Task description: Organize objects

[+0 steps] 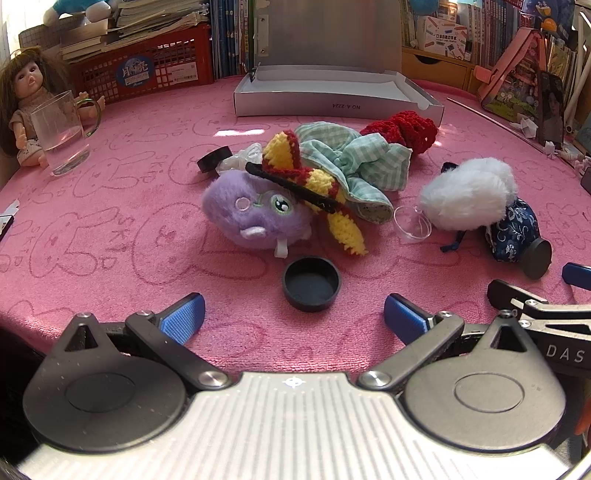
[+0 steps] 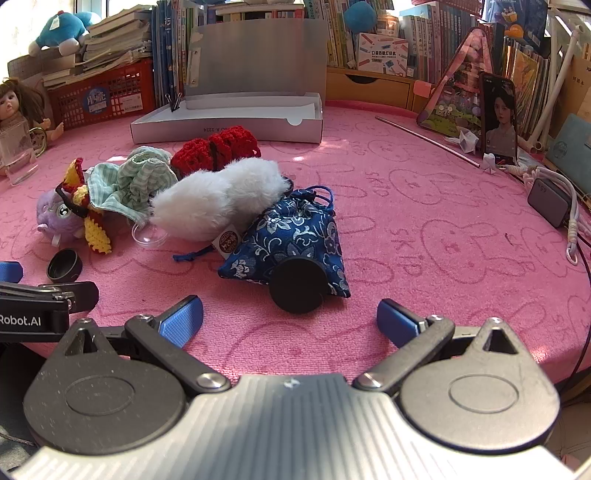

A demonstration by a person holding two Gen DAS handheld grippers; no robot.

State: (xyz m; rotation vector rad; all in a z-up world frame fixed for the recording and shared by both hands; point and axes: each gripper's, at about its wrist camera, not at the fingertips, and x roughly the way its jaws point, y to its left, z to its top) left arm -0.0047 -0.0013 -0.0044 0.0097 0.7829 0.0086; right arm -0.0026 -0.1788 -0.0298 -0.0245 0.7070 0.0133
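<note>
Both my grippers, left gripper (image 1: 293,312) and right gripper (image 2: 290,314), spread wide, nothing between them. Pink bunny-print cloth (image 2: 424,229) underneath. Silver box (image 2: 229,122) lies open by the bookshelves (image 2: 369,33).

Bare pink cloth (image 2: 424,229) right of blue pouch (image 2: 295,240); toys clustered left.

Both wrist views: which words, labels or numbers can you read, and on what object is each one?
"NO A-2224", upside down: grey box front wall.
"DAS": right gripper body.
"Robot.AI": left gripper body.
Red crate sticker, book spines, printer carton: too small or blurred.
</note>
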